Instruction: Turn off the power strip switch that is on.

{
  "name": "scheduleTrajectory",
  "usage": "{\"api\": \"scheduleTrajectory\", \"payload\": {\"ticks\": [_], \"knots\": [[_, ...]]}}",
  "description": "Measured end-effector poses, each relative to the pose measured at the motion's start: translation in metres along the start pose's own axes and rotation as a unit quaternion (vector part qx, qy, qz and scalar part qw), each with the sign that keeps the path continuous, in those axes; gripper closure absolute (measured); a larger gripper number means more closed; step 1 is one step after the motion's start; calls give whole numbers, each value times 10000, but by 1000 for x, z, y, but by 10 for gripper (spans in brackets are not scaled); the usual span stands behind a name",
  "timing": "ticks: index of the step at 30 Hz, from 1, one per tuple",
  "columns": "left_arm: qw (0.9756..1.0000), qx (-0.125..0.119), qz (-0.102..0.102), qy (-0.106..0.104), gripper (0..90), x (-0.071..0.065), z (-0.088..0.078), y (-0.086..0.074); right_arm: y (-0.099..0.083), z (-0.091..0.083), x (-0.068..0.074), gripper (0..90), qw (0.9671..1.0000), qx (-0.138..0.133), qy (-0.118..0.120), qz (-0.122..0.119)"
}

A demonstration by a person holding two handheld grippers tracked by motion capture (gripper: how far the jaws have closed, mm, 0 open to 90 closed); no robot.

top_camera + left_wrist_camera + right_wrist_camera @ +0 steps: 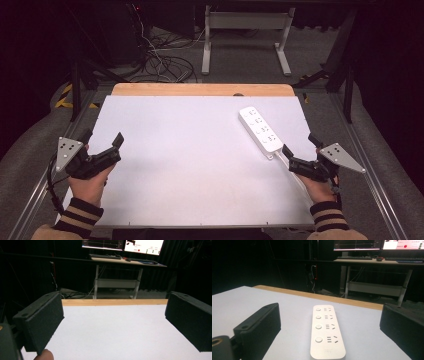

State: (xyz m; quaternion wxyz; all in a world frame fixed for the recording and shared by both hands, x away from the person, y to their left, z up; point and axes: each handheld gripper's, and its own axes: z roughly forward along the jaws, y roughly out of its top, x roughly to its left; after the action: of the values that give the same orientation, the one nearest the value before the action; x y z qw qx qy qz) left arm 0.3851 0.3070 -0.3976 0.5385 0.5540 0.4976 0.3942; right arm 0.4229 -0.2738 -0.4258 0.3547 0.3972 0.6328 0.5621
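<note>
I hold my left tongs (103,141) and right tongs (301,150) spread and empty over the white desk (190,165); a power strip (260,128) lies just ahead of the right; likely my next move: reach and straddle it.

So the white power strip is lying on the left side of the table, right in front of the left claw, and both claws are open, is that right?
Not quite. The power strip lies on the right side of the table, in front of the right claw, as the high view shows; the right gripper view has it between that claw's spread jaws. The left claw faces bare tabletop. Both claws are open, as you said.
</note>
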Motion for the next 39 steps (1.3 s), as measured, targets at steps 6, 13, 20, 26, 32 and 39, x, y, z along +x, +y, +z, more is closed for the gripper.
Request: {"api": "scheduleTrajectory", "payload": {"ticks": [6,13,20,26,32,39], "knots": [[10000,-3,-10,-20,25,-1,1,0,0,-2,0,51,10000,-2,-12,1],[10000,-4,-22,-30,26,-1,2,0,0,-2,0,55,10000,5,25,-4],[10000,28,-34,-53,29,-2,3,0,1,-7,0,439,9998,-124,61,-114],[10000,24,-53,-76,34,-2,5,1,2,-13,2,816,9996,-110,-23,-261],[9999,31,-17,-113,35,-5,7,1,11,-19,-1,900,9999,-16,-61,-88],[9999,65,29,-89,36,-5,8,0,42,-11,-3,900,9996,37,-197,199]]}}
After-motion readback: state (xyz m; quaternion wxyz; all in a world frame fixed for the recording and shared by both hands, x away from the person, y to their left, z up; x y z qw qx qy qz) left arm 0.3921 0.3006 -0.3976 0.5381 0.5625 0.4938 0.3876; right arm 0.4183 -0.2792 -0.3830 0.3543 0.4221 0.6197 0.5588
